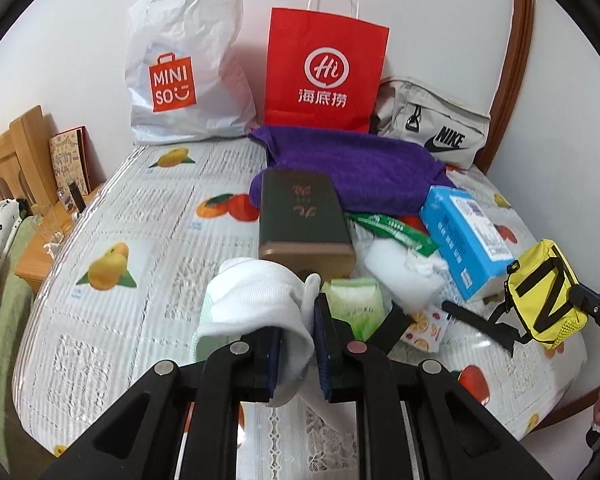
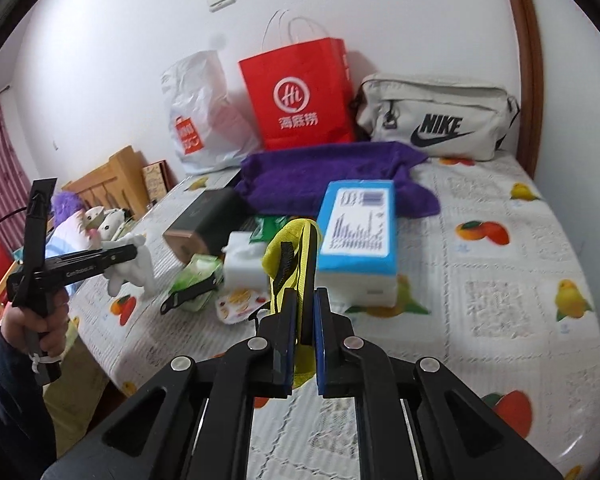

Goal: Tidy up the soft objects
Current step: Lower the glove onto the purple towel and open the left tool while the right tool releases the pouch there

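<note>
Item: pick-up step, both hands loaded. We are holding the white sock [image 1: 256,296] pinched in the left gripper [image 1: 296,344] jaws, the yellow pouch [image 2: 296,256] pinched in the right gripper [image 2: 302,344] jaws, both clear above the bench [image 1: 112,200]. Next: choosing a bag, likely the red paper bag [image 1: 326,68], and releasing inside.

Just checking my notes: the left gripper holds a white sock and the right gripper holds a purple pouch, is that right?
Not quite. The left gripper does hold the white sock, but the right gripper is shut on a yellow pouch, not a purple one, as the right wrist view shows. The purple thing is the towel lying on the table.
</note>
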Action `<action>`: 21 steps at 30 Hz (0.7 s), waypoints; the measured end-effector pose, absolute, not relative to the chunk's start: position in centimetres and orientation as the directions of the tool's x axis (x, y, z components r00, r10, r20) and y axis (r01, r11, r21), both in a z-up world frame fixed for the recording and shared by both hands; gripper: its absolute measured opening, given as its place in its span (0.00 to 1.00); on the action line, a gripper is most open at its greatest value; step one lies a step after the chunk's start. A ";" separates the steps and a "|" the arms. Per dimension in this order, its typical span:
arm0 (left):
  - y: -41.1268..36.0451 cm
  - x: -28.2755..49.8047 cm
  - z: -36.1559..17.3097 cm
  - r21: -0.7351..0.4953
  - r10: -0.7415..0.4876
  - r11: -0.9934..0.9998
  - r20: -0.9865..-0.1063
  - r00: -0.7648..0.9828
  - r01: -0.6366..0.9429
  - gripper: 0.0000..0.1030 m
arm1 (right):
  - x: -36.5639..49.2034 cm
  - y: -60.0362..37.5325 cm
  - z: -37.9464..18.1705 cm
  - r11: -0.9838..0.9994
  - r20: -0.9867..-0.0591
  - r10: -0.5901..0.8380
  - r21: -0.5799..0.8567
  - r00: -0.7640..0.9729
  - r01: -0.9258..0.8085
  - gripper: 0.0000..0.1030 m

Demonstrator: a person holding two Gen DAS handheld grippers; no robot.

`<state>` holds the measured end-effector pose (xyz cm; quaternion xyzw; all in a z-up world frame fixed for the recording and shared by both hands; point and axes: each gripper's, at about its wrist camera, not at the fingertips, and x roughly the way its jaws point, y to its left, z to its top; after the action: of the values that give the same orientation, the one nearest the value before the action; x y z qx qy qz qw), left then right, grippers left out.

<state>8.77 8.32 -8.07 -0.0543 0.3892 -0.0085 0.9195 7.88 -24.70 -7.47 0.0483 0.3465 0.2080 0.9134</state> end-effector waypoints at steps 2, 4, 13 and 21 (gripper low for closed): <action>8.2 9.0 -7.5 -0.107 -0.063 0.994 -0.709 0.702 -0.018 0.14 | 8.4 -25.0 -7.0 0.911 -0.608 0.409 0.235 0.680 -0.338 0.08; 8.2 9.5 -6.9 -0.100 -0.058 0.995 -0.706 0.706 -0.018 0.14 | 9.0 -25.1 -6.6 0.915 -0.605 0.403 0.234 0.687 -0.330 0.08; 7.8 12.4 -4.8 -0.066 -0.042 0.998 -0.692 0.720 -0.005 0.14 | 12.3 -25.0 -4.8 0.921 -0.588 0.389 0.224 0.709 -0.319 0.08; 7.3 15.9 -4.2 -0.061 -0.051 0.998 -0.697 0.715 0.012 0.14 | 16.1 -25.3 -3.3 0.924 -0.562 0.382 0.223 0.733 -0.310 0.08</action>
<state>15.88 7.35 -4.16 -0.0259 0.3769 -0.0170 0.9257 16.12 -25.27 -3.34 0.0570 0.3140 0.1861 0.9292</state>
